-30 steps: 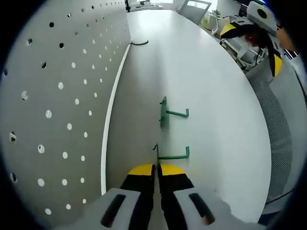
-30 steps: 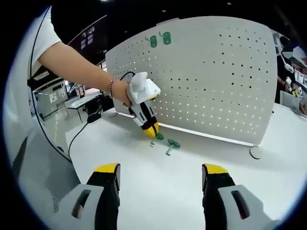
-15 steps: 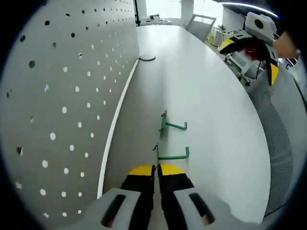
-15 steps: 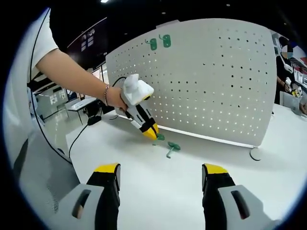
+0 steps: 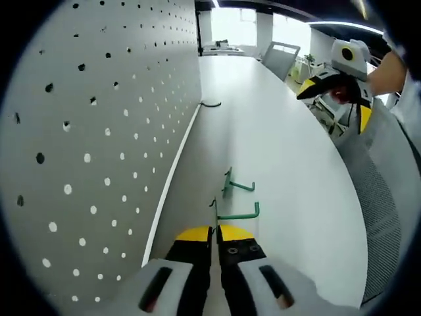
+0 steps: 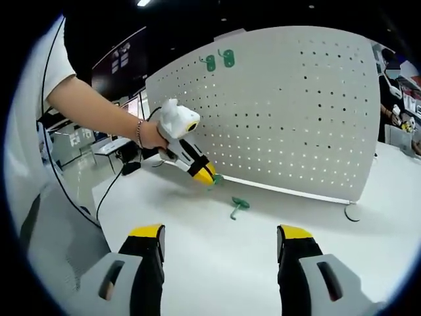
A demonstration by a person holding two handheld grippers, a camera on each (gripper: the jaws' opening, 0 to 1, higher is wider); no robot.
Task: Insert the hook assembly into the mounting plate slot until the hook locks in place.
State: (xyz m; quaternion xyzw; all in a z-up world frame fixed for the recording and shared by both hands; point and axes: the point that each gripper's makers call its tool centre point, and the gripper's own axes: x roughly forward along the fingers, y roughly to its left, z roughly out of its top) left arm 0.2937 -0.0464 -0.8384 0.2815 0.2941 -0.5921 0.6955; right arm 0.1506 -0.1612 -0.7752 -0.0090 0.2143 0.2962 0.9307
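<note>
Long white table (image 5: 289,158), bright windows (image 5: 230,25) and a chair (image 5: 279,58) at its far end. Dark ceiling with a light (image 6: 142,3); desks (image 6: 108,141) far left.

White table (image 5: 289,151); grey mesh chair (image 5: 378,217) beside.

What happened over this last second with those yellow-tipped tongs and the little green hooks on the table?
The left tongs, shut on one green hook, have lifted it off the table toward the white pegboard, away from the second hook. That second hook stayed lying on the table, the two hooks already on the board stayed put, and the right tongs stayed open and idle.
</note>
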